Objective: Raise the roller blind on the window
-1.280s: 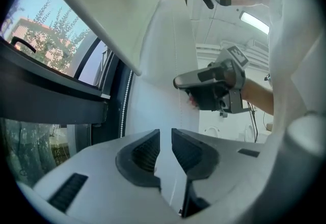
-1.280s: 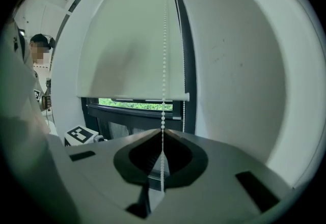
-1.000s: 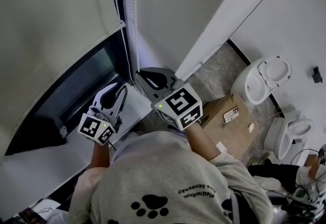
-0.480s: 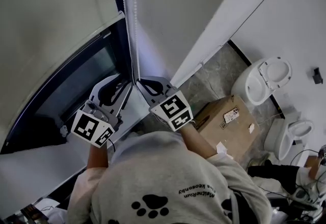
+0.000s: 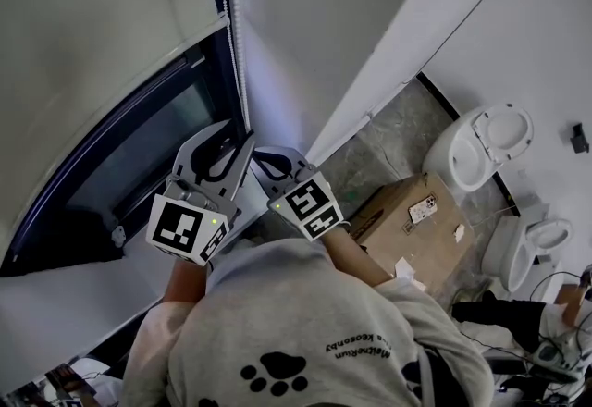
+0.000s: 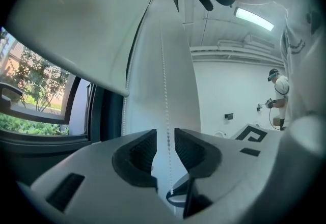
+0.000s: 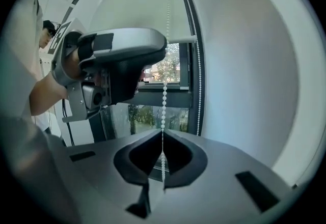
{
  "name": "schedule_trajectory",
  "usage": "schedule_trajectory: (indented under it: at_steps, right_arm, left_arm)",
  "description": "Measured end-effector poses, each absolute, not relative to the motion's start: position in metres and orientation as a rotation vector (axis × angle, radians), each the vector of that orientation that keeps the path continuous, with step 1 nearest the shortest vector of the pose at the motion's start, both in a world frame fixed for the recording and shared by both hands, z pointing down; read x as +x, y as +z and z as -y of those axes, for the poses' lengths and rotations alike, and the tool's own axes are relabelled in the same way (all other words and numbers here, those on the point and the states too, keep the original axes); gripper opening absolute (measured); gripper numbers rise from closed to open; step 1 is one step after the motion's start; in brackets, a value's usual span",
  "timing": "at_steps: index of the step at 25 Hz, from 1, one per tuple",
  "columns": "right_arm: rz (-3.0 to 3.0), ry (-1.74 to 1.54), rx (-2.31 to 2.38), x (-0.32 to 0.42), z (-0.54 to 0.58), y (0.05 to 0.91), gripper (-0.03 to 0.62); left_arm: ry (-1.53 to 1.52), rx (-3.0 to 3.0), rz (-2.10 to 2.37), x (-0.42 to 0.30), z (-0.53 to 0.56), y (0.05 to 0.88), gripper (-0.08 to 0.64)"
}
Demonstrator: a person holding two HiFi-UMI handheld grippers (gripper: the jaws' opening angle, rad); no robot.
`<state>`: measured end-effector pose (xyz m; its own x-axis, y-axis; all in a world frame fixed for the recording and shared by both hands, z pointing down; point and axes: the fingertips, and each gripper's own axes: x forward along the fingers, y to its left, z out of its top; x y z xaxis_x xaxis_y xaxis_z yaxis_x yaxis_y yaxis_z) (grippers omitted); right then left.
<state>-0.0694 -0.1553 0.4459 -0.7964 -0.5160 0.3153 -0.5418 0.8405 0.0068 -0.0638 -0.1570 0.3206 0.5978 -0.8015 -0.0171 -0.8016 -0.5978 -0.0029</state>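
**Blind chain: mid-swap, right tool holding, left tool free**

Right tool (image 7: pixel 163 152): jaws fully closed on the bead chain (image 7: pixel 164 95). The chain is pinched at the tips and runs straight up from them.

Left tool (image 6: pixel 165 139): jaws have just been opening and now stand wide apart. The chain hangs down the gap between the pads (image 6: pixel 143 151) and touches neither. It looks like the same strand the right tool holds. The left tool sits just above the right one on it, and both are close beside the window (image 5: pixel 148 141).

Step, as I read it: hand-over-hand pull. The right tool holds the strand low and the left tool is lined up for a fresh grip higher.

Next move: close the left tool squarely on the chain, with the beads inside the pads and not at the edge. Then release the right tool and pull down along the strand, not sideways.

Roller blind (image 5: pixel 92 26): partly up. It covers the upper window, glass shows below its bottom rail (image 6: pixel 81 67), and there is more to raise.

Materials:
- Chain: small round white beads, thin and slippery-looking. A second strand runs nearer the frame.
- Blind: plain pale matte fabric with a straight stiff rail.
- Window: dark frame.
- Tools: grey moulded bodies with dark ribbed pads.
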Motion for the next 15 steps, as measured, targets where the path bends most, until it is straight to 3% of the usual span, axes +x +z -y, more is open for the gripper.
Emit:
schedule_trajectory:
  at_steps: [15]
  right_arm:
    - [2.678,0.124,0.804,-0.064,0.155,0.472,0.011]
  left_arm:
    - [-0.030,-2.773,-1.394,-0.049,0.167,0.302,0.097]
